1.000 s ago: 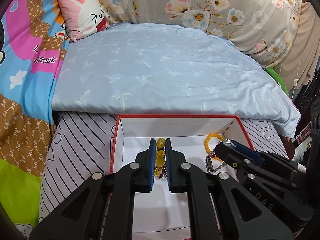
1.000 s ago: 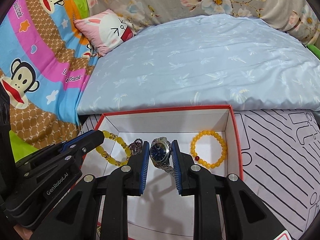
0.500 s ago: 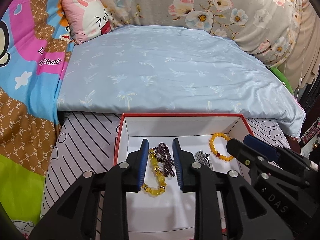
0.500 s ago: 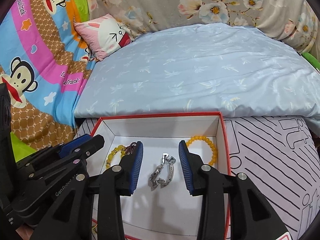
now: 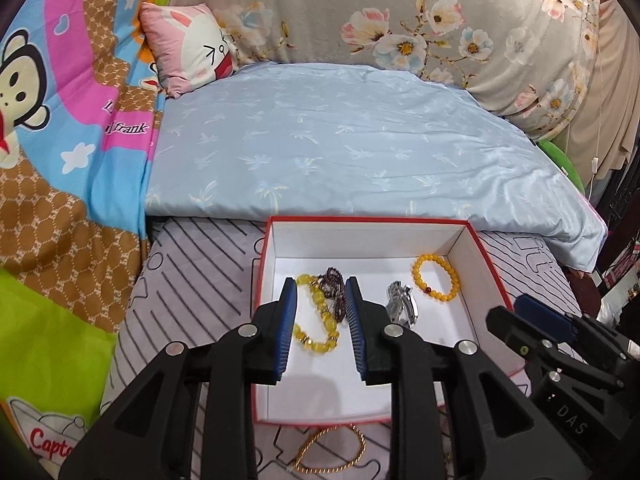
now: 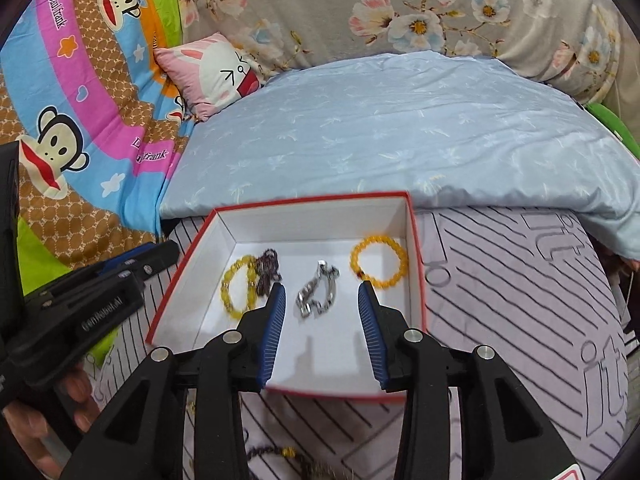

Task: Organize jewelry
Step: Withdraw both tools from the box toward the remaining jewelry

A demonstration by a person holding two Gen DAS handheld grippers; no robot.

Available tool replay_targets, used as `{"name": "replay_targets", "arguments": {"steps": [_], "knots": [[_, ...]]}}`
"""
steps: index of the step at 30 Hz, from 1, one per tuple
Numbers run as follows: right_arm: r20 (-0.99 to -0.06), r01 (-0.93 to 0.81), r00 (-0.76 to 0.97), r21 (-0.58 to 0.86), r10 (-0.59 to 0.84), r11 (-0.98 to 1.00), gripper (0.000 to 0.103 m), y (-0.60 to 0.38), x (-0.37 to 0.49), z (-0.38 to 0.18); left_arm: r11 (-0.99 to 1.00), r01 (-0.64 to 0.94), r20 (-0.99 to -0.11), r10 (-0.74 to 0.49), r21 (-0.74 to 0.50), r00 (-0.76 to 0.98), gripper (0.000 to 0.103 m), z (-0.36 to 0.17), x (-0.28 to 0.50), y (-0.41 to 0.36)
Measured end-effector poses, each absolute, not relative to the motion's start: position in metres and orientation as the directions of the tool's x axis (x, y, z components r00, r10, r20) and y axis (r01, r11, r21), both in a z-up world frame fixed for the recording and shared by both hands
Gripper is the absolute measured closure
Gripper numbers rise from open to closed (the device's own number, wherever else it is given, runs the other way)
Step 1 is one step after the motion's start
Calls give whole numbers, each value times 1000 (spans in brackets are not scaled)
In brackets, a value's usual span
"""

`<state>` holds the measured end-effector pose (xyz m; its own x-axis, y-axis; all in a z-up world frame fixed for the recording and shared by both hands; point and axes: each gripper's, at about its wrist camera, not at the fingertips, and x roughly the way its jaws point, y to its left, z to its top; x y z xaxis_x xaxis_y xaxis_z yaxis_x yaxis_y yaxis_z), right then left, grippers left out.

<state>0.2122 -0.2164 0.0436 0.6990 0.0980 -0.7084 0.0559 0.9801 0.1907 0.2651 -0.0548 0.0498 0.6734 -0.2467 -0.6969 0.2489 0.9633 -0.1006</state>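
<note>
A white box with a red rim [image 5: 490,258] [image 6: 416,248] sits on the striped bed cover. In it lie a yellow bead bracelet [image 5: 316,328] [image 6: 236,292] with a dark purple bead string [image 5: 336,292] [image 6: 268,266], a silver watch [image 5: 402,306] [image 6: 318,294] and an orange bead bracelet [image 5: 436,280] [image 6: 380,260]. My left gripper [image 5: 320,308] is open and empty above the yellow bracelet. My right gripper [image 6: 322,304] is open and empty above the watch. A gold chain [image 5: 332,456] lies outside the box's near side.
A light blue quilt [image 5: 340,148] lies behind the box. A pink rabbit pillow [image 5: 188,48] and a flowered cushion [image 5: 440,20] sit at the back. A monkey-print blanket [image 6: 80,120] covers the left. A dark bead string [image 6: 280,454] lies on the cover near me.
Both grippers opened, dropping the yellow bracelet and the watch into the box, then pulled back and up. The right jaws are wider than half a second ago.
</note>
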Motion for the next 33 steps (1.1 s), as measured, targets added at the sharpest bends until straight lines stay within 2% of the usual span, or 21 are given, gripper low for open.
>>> {"name": "replay_targets", "arguments": {"steps": [14,24,28,33], "knots": [[-753,59,651,179,98,982,65,-209,125,28,970,216,-731,-226,-109,644,74,35,180,-16],[-804,44,582,179,120,983,66,-194,84,-4,970,198,-782,-229,-138,580,73,7,138,-1],[-819,51,560,185,126,981,66,-193,71,-14,969,200,-796,-234,-145,557,66,-5,123,-2],[-833,51,537,190,134,980,65,-191,60,-24,967,210,-820,-233,-141,522,66,-22,108,-7]]}}
